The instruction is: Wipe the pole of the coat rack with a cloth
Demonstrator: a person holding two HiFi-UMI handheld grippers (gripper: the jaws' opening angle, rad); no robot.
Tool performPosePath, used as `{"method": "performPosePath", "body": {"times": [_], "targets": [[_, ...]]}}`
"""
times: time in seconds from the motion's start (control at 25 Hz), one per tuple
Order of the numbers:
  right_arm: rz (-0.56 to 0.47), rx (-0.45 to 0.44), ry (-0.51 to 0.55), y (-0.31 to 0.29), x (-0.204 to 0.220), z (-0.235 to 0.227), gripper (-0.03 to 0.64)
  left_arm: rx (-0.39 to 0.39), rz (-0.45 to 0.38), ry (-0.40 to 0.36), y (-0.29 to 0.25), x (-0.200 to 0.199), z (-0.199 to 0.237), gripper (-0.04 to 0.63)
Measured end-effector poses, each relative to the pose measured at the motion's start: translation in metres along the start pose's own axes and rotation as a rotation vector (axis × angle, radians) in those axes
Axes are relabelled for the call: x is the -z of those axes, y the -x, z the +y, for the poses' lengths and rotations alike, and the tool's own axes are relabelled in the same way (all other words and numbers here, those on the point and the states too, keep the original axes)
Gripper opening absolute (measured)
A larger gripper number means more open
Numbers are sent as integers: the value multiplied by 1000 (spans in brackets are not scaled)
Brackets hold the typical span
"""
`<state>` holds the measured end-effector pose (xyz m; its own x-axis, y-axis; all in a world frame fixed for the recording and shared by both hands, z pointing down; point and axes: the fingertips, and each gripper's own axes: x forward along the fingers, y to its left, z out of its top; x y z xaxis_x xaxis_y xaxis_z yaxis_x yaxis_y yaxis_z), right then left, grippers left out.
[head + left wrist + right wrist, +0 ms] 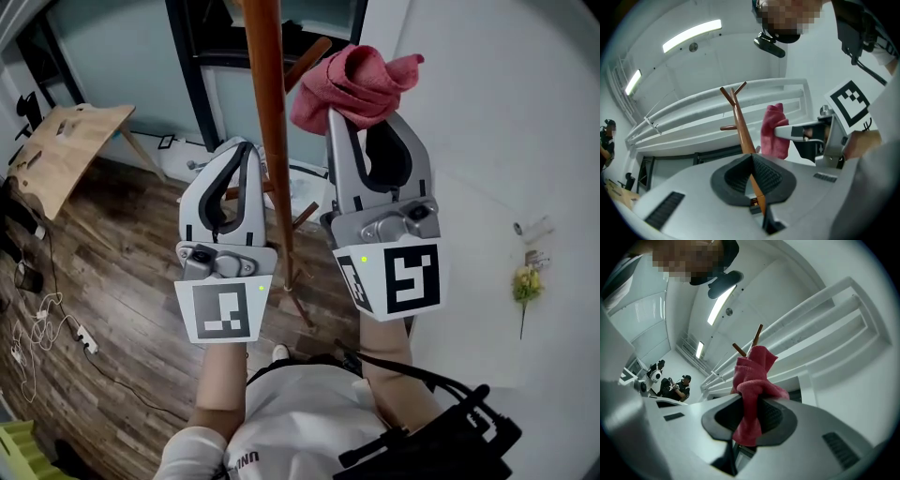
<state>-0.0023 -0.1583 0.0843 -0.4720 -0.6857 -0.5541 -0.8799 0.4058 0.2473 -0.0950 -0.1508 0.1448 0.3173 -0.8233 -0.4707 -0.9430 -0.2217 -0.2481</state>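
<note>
The right tongs (364, 120) are clamped on a bunched red cloth (354, 80), held up just right of the coat rack's brown wooden pole (273, 131), while the left tongs (242, 148), their tips closed together with nothing between them, stand close along the pole's left side.

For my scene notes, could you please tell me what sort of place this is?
Probably an indoor workroom or studio, not a home: wood floor, a wooden table by the wall, a power strip with loose cables, and strip lights overhead.
</note>
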Motion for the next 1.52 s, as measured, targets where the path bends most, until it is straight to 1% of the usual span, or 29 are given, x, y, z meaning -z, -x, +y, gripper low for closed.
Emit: {"method": "performPosePath", "body": {"times": [0.24, 0.52, 1.16, 1.52], "targets": [[-16, -28, 27, -13, -9, -1, 80, -23, -19, 15, -8, -2, 6, 12], [-10, -52, 40, -20, -5, 4, 79, -23, -27, 10, -11, -2, 7, 12], [37, -69, 15, -20, 17, 13, 80, -12, 11, 19, -9, 10, 6, 12], [71, -66, 0, -16, 30, 17, 80, 4, 27, -1, -10, 15, 5, 12]]}}
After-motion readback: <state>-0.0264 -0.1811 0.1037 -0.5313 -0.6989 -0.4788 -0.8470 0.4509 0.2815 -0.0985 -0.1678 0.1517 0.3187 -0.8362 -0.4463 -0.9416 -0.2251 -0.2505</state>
